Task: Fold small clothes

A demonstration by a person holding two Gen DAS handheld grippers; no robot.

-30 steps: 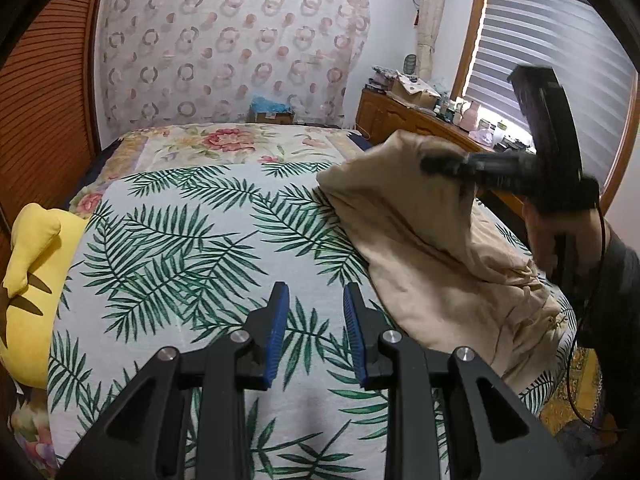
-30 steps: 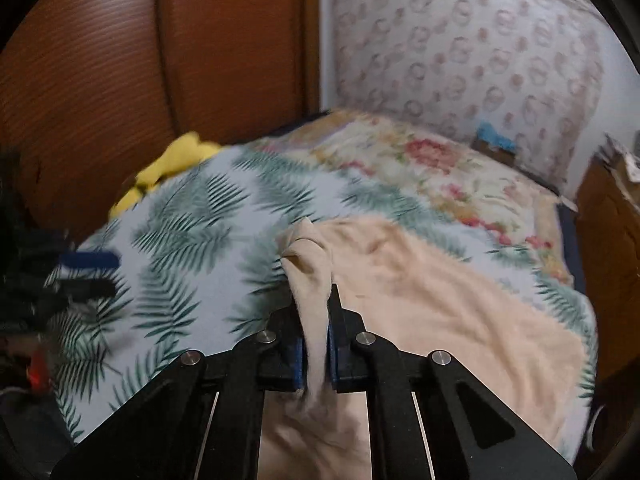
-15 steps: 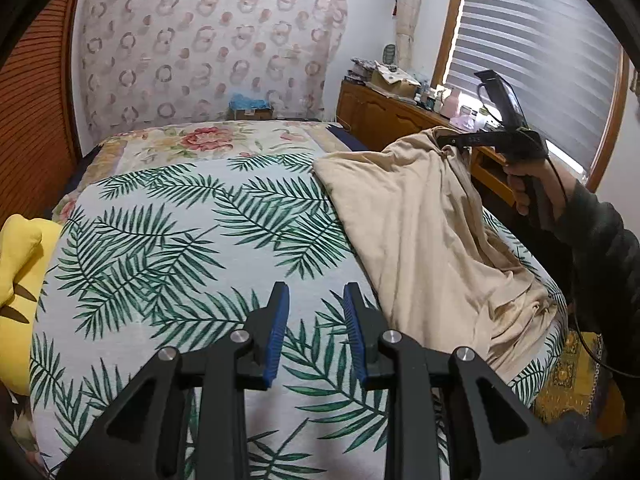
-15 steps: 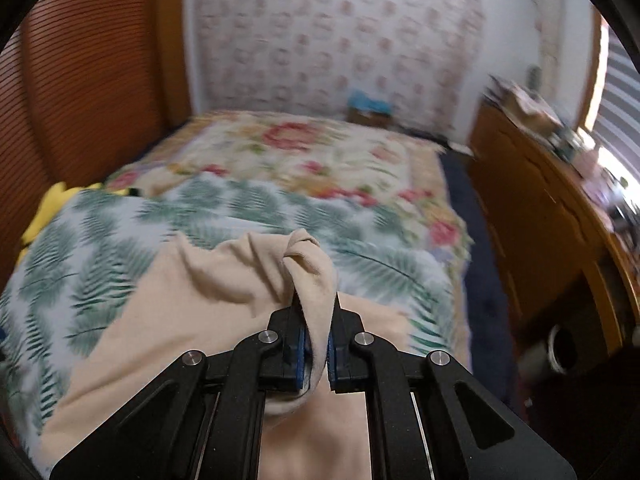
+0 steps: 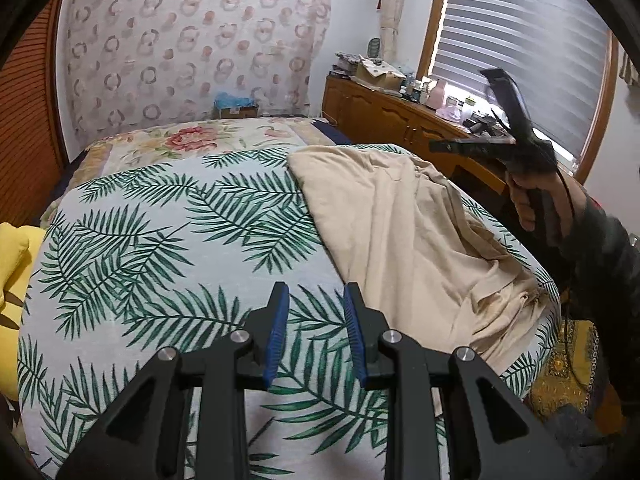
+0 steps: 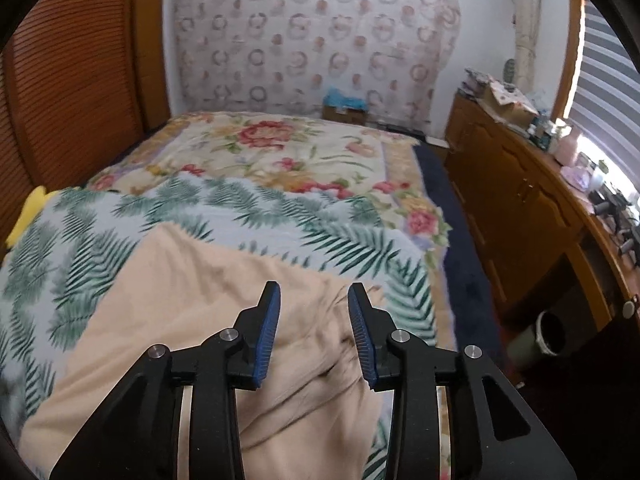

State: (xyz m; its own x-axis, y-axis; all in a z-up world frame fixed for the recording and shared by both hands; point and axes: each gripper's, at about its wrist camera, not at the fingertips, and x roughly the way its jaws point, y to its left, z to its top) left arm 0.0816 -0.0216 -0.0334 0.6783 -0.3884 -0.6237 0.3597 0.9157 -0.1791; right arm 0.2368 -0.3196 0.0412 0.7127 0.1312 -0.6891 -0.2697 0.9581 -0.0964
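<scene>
A beige garment lies spread and rumpled on the right side of the palm-leaf bedspread; its right edge hangs over the bed's side. It also shows in the right wrist view. My left gripper is open and empty above the bedspread, left of the garment's near edge. My right gripper is open and empty above the garment; in the left wrist view it is held in the air right of the cloth.
A yellow plush toy lies at the bed's left edge. A floral blanket covers the far half of the bed. A wooden dresser with clutter runs along the right wall under a blinded window. A bin stands on the floor.
My right gripper has opened and let go of the beige garment, which has dropped flat onto the bed. The left gripper has barely moved.
</scene>
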